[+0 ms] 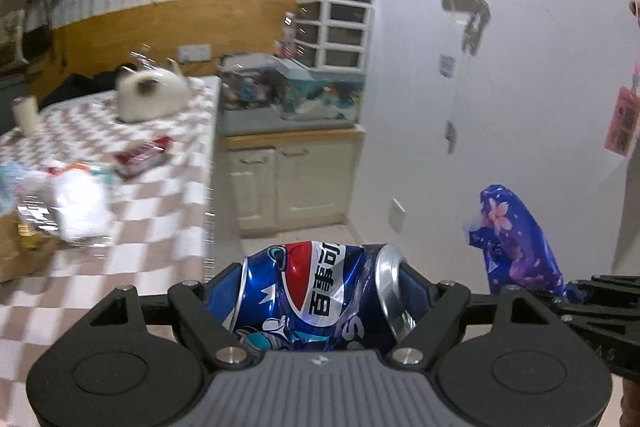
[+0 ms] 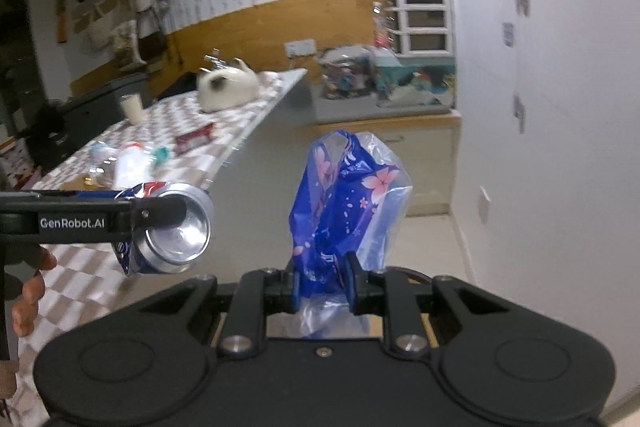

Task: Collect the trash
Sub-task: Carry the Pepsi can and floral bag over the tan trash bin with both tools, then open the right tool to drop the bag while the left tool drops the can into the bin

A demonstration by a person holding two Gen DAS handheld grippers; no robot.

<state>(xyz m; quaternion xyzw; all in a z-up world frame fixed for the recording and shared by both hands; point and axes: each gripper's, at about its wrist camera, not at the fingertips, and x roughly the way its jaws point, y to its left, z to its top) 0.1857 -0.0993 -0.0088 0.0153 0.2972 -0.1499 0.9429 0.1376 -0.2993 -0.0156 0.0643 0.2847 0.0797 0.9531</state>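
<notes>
Trash collection: crushed can held left, bag held right, transfer pending.

Far left, worktop (image 2: pixel 100 267) with checked cloth: leftover wrappers (image 2: pixel 132 163), red packet (image 2: pixel 195 137). Left gripper (image 1: pixel 316 291): fingers clamped across crushed cola can (image 1: pixel 312 295), carried off the worktop edge. Right gripper (image 2: pixel 322 287): fingers pinched nearly together on blue flowered plastic bag (image 2: pixel 344 195), mouth slack, part folded. Advice, as judgement: spread the bag mouth upward, bring the can directly over it, release only once inside the rim.
</notes>
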